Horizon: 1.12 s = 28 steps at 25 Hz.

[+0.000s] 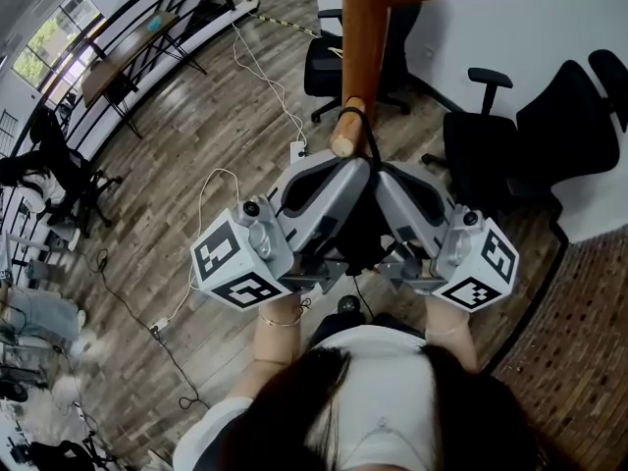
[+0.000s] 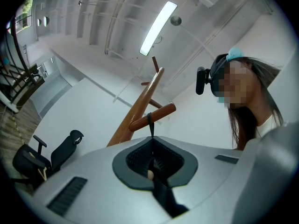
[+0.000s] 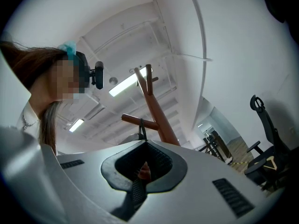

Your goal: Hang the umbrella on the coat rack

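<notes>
The coat rack [image 1: 363,37] is seen from above in the head view, with one wooden peg [image 1: 345,137] projecting toward the person over the wood floor [image 1: 196,135]. A black strap [image 1: 369,137] is looped over the end of this peg and leads down to the umbrella [image 1: 361,235], a dark mass held upright between the two grippers, directly below the peg. The left gripper [image 1: 345,177] and the right gripper [image 1: 391,181] are raised side by side, touching or nearly touching, with their jaws pointed up at the peg. In the left gripper view, the jaws of the left gripper [image 2: 150,147] are pressed together on a dark part of the umbrella [image 2: 161,195], and the strap [image 2: 150,120] is seen running taut up to the peg [image 2: 159,114]. In the right gripper view, the jaws of the right gripper [image 3: 145,149] are likewise clamped on the umbrella [image 3: 135,190], with the strap [image 3: 141,125] hooked on the peg [image 3: 133,120]. Black office chairs [image 1: 530,135] stand near the wall.
</notes>
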Motion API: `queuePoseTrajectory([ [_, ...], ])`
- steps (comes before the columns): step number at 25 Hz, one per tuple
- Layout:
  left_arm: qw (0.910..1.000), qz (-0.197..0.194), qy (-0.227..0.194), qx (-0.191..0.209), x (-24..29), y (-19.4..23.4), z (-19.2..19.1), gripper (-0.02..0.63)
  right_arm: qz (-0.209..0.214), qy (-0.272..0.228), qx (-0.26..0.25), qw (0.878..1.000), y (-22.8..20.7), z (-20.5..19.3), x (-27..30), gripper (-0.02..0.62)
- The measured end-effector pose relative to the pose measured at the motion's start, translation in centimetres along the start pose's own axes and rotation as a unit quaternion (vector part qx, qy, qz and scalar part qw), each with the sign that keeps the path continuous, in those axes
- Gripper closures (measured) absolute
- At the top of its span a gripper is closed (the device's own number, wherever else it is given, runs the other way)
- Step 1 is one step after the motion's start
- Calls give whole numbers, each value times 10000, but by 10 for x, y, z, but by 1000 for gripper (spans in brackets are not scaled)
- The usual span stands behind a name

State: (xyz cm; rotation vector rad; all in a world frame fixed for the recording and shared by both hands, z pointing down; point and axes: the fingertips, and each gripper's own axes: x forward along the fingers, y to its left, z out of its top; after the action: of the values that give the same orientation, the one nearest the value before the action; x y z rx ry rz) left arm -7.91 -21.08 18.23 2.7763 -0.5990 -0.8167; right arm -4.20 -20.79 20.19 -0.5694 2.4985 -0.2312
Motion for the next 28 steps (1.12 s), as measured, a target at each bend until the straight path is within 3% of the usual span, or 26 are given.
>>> queuePoseTrajectory([
  [28, 9993, 358, 42, 24, -7, 9, -6, 594, 101, -56, -7, 9999, 0, -1, -1, 558],
])
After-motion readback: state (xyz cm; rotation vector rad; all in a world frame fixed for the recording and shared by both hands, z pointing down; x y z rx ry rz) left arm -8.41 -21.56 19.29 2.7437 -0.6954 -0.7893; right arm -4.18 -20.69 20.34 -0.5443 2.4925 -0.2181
